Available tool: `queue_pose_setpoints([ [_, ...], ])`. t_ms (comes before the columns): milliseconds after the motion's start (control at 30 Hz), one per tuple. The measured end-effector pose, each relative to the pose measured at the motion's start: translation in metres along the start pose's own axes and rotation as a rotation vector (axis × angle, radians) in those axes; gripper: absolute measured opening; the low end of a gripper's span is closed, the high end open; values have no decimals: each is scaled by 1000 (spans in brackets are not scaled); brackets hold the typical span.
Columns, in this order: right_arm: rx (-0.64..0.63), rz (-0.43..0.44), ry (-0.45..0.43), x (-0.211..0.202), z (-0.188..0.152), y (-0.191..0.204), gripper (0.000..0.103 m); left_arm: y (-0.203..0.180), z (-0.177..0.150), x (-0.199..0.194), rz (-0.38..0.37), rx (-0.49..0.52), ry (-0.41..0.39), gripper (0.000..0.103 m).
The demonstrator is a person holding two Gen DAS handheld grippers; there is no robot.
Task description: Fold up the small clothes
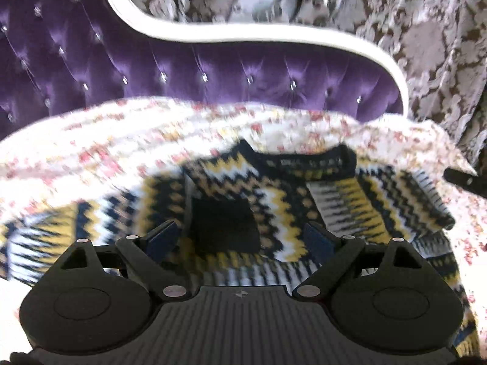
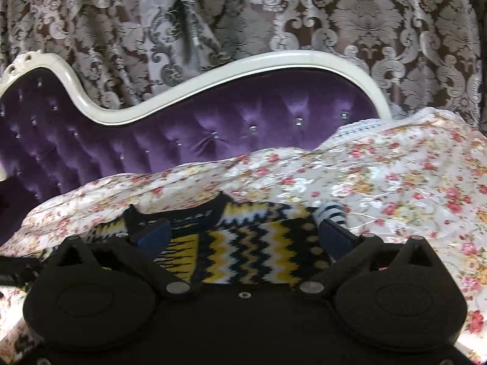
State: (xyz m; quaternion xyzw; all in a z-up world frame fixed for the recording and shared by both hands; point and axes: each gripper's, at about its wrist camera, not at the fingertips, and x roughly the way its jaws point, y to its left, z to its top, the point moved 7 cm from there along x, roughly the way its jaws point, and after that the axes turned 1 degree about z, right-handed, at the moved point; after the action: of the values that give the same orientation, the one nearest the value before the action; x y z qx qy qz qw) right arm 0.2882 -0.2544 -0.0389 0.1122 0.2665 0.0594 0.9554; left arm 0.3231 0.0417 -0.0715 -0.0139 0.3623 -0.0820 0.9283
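Both grippers stand with their fingers spread wide, holding nothing. Left gripper (image 1: 243, 237) hovers over the zigzag-knit sweater (image 1: 274, 200), which lies on the floral bedspread (image 1: 91, 146) near the purple tufted headboard (image 1: 182, 70). Right gripper (image 2: 246, 231) sits low over the sweater's right part (image 2: 258, 243). Damask curtains (image 2: 334, 15) hang at the far side.

Motion blur smears the left wrist view, so the zigzag-knit sweater (image 1: 274, 200) and the floral bedspread (image 1: 121, 140) under it lose their detail. The sweater's lower part is hidden behind the left gripper (image 1: 243, 237) body (its dark square patch is perhaps a pocket). In the right wrist view the tufted purple headboard (image 2: 213, 127) is cut off at the left edge.
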Motion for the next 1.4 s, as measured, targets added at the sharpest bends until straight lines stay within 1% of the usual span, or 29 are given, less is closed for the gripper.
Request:
queue_pose_setpoints([
  [133,-16,29,3,0,-2,11,103,40,5,-22,22,-46,-17,90],
  [233,-25,46,15,0,-5,17,103,80,-1,-32,79,-103,-13,90],
  [333,-26,55,32,3,-9,21,103,121,-12,-37,146,-177,-1,90],
  [500,11,75,56,6,-13,21,103,180,-40,-37,200,-339,36,90],
  [600,43,87,67,7,-14,20,103,201,-54,-32,209,-401,55,90],
  [733,58,95,77,8,-16,21,103,221,-63,-22,216,-445,57,90],
  [867,48,91,95,10,-20,24,103,230,-59,-14,213,-451,19,90],
  [1000,30,90,115,13,-25,28,103,231,-52,-8,179,-439,-15,88],
  [1033,26,91,119,14,-26,29,103,232,-51,-7,174,-445,-22,83],
  [1067,23,92,123,15,-26,30,103,233,-51,-5,170,-460,-23,76],
  [1100,20,93,129,16,-27,31,103,234,-51,-3,163,-474,-12,51],
  [1133,17,93,134,16,-28,32,103,235,-52,2,150,-496,7,24],
  [1167,15,92,140,17,-29,32,103,237,-53,3,144,-518,13,15],
  [1200,13,89,147,18,-31,33,103,239,-52,1,153,-529,-3,7],
  [1267,11,89,157,19,-32,33,103,243,-46,-7,187,-512,-44,6],
  [1367,20,87,165,19,-33,32,103,249,-26,-27,264,-453,-113,6],
  [1400,24,85,166,18,-33,31,103,251,-19,-33,271,-448,-126,6],
])
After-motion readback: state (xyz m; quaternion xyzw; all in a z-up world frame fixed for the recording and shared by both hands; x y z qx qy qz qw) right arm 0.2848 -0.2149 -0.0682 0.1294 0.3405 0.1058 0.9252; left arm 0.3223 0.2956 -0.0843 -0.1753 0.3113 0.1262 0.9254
